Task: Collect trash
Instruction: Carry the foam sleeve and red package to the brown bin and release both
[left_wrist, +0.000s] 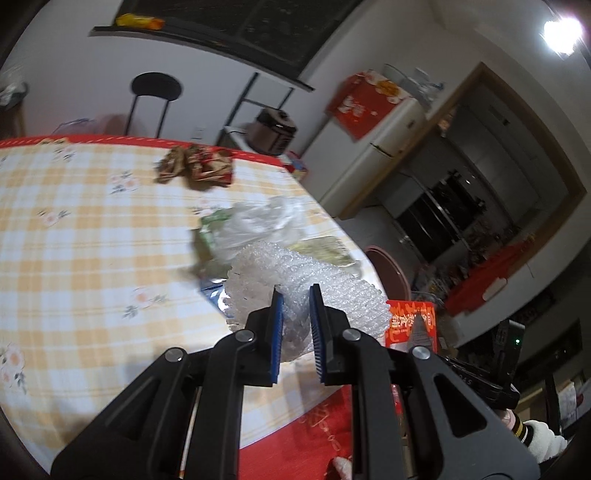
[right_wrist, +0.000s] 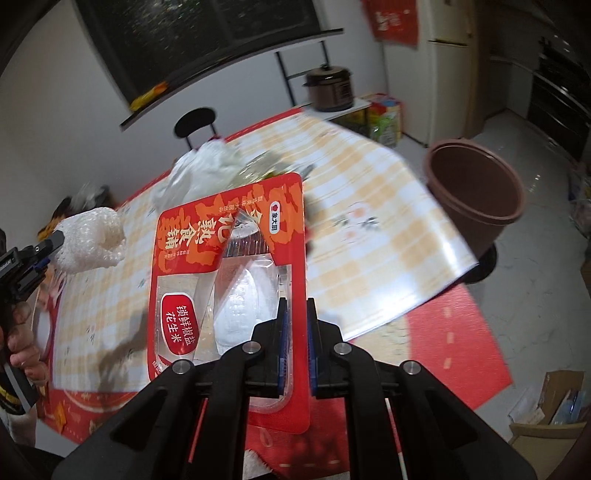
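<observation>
left gripper (left_wrist: 296, 295) is pinching a wad of bubble wrap (left_wrist: 317, 291) between its blue pads (left_wrist: 277, 314), jaws narrow, wad bulging out both sides and sitting above the near table edge. in right wrist view the same wad (right_wrist: 92, 243) is showing at far left, clear of the tabletop. right gripper (right_wrist: 296, 306) is clamping the edge of a red peanut package (right_wrist: 229, 266) w/ clear plastic tray inside, jaws nearly closed on it, pkg hanging roughly upright over the table corner.

more trash is lying on the table: clear plastic bag (left_wrist: 258, 221) over some green wrappers, touching, just beyond the bubble wrap; crumpled brown/red wrappers (left_wrist: 195, 166) further back near the far edge, well apart from the bag. table w/ yellow plaid floral cloth (left_wrist: 74, 229), red border.

brown plastic bin (right_wrist: 476, 192) is standing just off the table's right corner, open top, interior hidden from this angle. black stool (left_wrist: 157, 86) behind the table, brown rice cooker (left_wrist: 277, 129) on a rack by the wall, white fridge (left_wrist: 384, 147) w/ red box on top. frames are motion-blurred, small print unreadable.
</observation>
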